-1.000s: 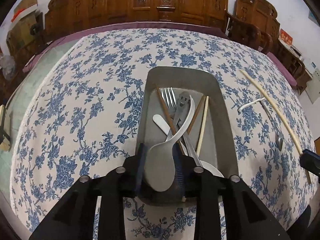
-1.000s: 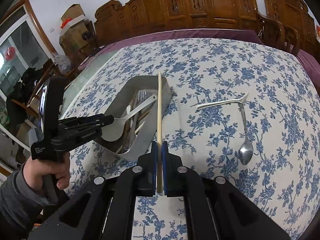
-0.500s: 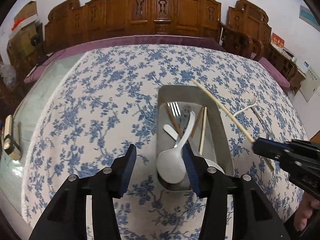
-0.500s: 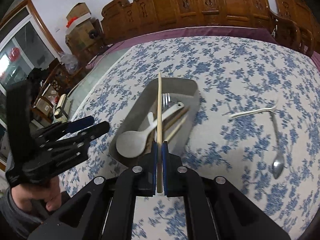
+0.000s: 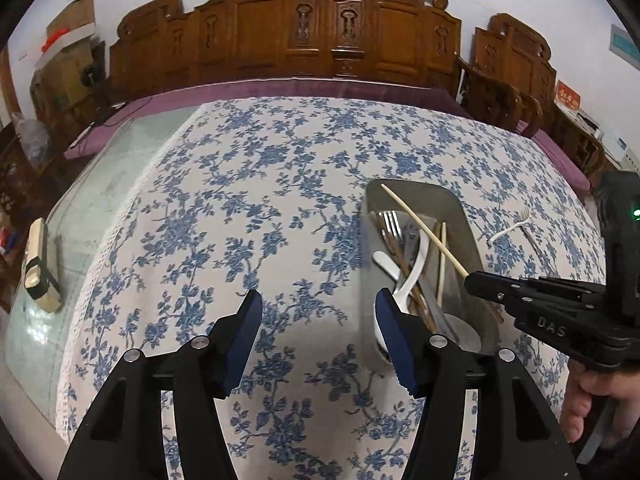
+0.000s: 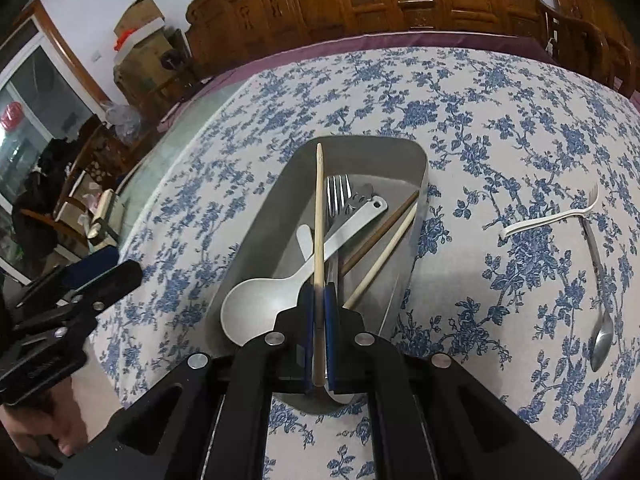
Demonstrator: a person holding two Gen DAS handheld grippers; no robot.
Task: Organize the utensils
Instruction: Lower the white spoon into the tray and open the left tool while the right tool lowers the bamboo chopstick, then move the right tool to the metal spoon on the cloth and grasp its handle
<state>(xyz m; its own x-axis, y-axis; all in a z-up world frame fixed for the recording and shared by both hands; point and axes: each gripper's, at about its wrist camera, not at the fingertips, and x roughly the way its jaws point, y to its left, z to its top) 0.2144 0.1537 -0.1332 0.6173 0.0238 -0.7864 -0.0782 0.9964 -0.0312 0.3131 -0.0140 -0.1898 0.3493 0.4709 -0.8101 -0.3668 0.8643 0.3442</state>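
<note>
My right gripper is shut on a long pale chopstick, which it holds over the grey metal tray. In the tray lie a white spoon, a metal fork, a brown chopstick and another pale one. My left gripper hangs left of the tray over bare cloth. Its jaws are opening and nothing is between them. In the left wrist view the right gripper holds the chopstick slanting across the tray. The left gripper shows at the left of the right wrist view.
On the blue-flowered cloth right of the tray lie a white plastic fork and a metal spoon. The cloth ends at the left on a glass tabletop with a small beige box. Carved wooden chairs line the far side.
My left gripper let go of the white spoon, which now lies in the tray, then drew back to the left with its jaws widening. My right gripper carried the pale chopstick over the tray.
</note>
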